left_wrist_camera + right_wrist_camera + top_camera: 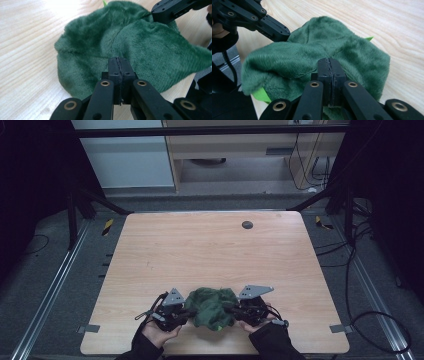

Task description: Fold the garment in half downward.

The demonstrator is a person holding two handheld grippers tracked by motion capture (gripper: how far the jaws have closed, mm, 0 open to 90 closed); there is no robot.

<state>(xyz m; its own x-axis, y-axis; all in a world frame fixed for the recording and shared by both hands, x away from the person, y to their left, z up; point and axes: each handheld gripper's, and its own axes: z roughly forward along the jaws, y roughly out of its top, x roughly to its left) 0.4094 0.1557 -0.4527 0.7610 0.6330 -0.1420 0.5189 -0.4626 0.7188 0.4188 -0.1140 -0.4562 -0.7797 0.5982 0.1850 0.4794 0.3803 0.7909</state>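
A dark green plush cloth (212,306) lies bunched near the table's front edge, between my two grippers. My left gripper (189,311) meets it from the left, and in the left gripper view its jaws (119,61) are pressed together on the cloth's (100,42) near edge. My right gripper (227,310) comes in from the right, its jaws (329,62) also shut on a fold of cloth (342,42). A light green lining (260,95) peeks out underneath. Each gripper view shows the other gripper's black jaw at the cloth's far side.
The light wooden table (210,250) has a small round black cap (247,224) near its far edge. Metal rails and cables run along the floor on both sides. A person's hands and dark sleeves enter from the bottom.
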